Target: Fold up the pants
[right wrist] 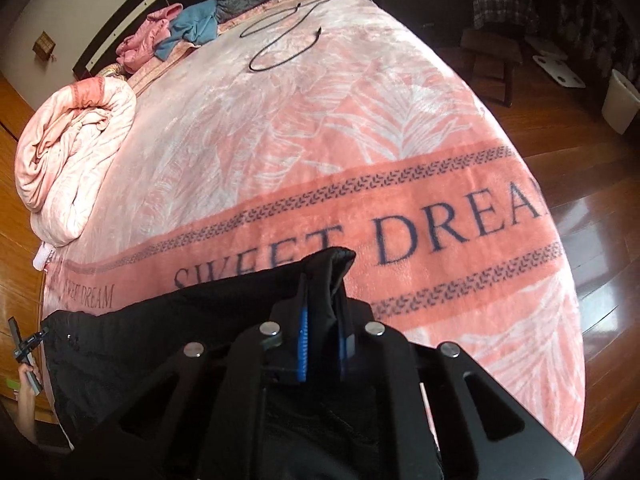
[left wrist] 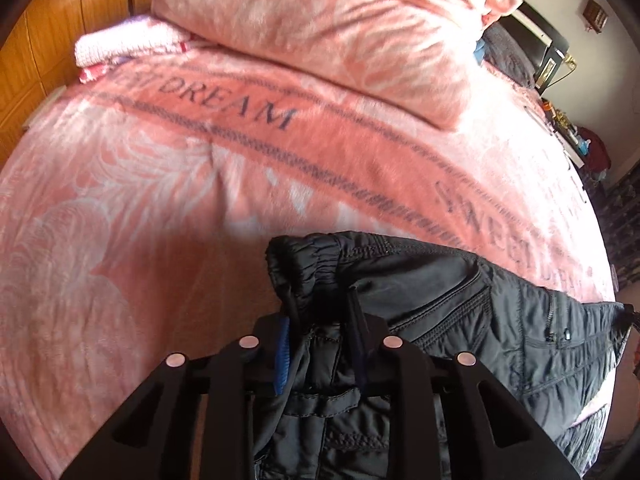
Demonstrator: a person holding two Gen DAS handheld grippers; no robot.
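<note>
Black quilted pants [left wrist: 460, 304] with an elastic waistband and zip pockets hang over the pink "SWEET DREAM" blanket [left wrist: 200, 184]. My left gripper [left wrist: 320, 320] is shut on the waistband at one corner, the fabric bunched between its fingers. My right gripper [right wrist: 324, 320] is shut on the other end of the pants [right wrist: 160, 344], which stretch off to the left in the right wrist view. The pants are held taut between both grippers, above the blanket [right wrist: 320, 140].
A folded pink duvet [left wrist: 320, 28] lies at the far side of the bed. A rolled pink quilt [right wrist: 72, 152], loose clothes [right wrist: 172, 32] and a black cable [right wrist: 280, 36] lie on the bed. Wooden floor [right wrist: 600, 220] and a stool [right wrist: 496, 60] are to the right.
</note>
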